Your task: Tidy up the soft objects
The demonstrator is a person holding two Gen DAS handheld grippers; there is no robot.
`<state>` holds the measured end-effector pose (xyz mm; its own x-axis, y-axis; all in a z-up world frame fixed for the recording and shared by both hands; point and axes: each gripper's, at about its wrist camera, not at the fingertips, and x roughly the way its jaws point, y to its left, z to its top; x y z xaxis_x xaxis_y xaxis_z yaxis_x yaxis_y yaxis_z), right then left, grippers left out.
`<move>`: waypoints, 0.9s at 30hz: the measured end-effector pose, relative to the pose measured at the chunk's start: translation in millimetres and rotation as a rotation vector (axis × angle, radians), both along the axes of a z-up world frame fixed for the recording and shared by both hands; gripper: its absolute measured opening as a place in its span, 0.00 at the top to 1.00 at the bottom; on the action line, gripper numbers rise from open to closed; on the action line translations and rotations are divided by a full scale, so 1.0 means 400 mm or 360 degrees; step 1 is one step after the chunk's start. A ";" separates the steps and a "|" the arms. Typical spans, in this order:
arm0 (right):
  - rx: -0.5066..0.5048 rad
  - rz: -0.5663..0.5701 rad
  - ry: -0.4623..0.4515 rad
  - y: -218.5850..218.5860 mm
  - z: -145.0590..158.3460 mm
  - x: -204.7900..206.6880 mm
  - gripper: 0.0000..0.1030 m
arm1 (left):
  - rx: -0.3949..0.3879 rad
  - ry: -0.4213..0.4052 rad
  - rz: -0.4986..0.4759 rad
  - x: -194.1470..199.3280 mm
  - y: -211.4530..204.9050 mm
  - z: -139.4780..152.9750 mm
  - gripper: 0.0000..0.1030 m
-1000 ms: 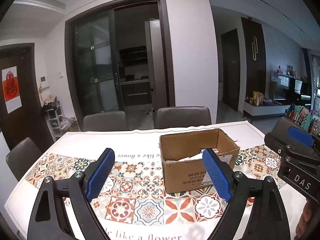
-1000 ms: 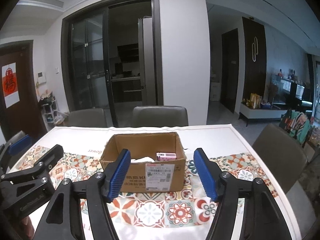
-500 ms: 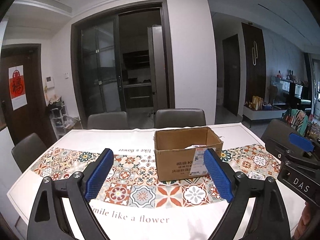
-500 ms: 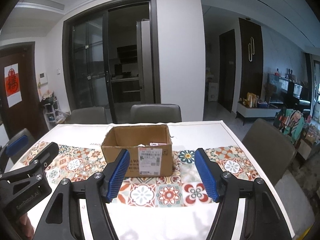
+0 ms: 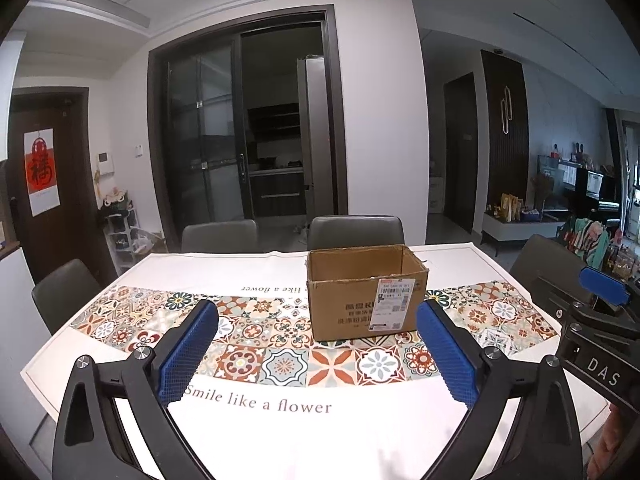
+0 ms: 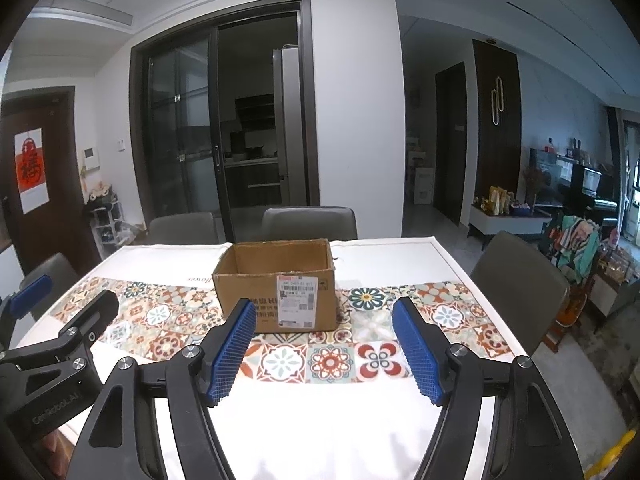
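Table (image 5: 360, 432): long dining table under a white cloth with a band of patterned tile print across its middle; the words "Smile like a flower" are printed on the cloth, on the near side of the cardboard box.
Chairs: two grey chairs (image 5: 356, 230) stand at the far edge of the table, behind the cardboard box; one more (image 6: 520, 276) stands at the table's right end.
Cardboard box (image 5: 366, 294): open-topped brown carton, upright on the tile band about mid-table; its inside cannot be seen from either view, so any soft objects in it are hidden.
Shipping label (image 6: 302, 300): white printed sticker on the box's near face, reaching up to the top edge.
Left gripper (image 5: 316, 354): held above the near edge of the table, on the near side of the box and well apart from it; its blue pads (image 5: 186, 354) are spread wide with nothing between them.
Right gripper (image 6: 326, 350): likewise on the near side of the box, well apart from it; fingers spread wide, nothing held.
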<state>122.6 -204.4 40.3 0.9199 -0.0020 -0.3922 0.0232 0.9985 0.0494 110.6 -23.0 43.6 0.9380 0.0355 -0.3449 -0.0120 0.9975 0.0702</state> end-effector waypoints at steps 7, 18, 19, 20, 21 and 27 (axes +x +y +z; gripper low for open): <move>-0.0006 -0.0005 0.0002 -0.001 -0.007 -0.041 0.30 | 0.0009 -0.0016 0.0008 -0.042 0.002 0.001 0.01; -0.0009 0.0000 -0.0026 -0.009 -0.008 -0.082 0.30 | 0.0021 -0.0037 0.0016 -0.076 0.007 0.009 0.00; -0.0009 0.0001 -0.0028 -0.010 -0.008 -0.084 0.30 | 0.0021 -0.0036 0.0016 -0.078 0.007 0.009 0.00; -0.0010 0.0001 -0.0030 -0.008 -0.008 -0.088 0.30 | 0.0021 -0.0036 0.0015 -0.079 0.007 0.010 0.00; -0.0011 0.0001 -0.0031 -0.007 -0.006 -0.087 0.30 | 0.0020 -0.0036 0.0014 -0.080 0.008 0.010 0.00; -0.0008 0.0006 -0.0031 -0.007 -0.003 -0.093 0.30 | 0.0022 -0.0033 0.0009 -0.082 0.008 0.012 0.00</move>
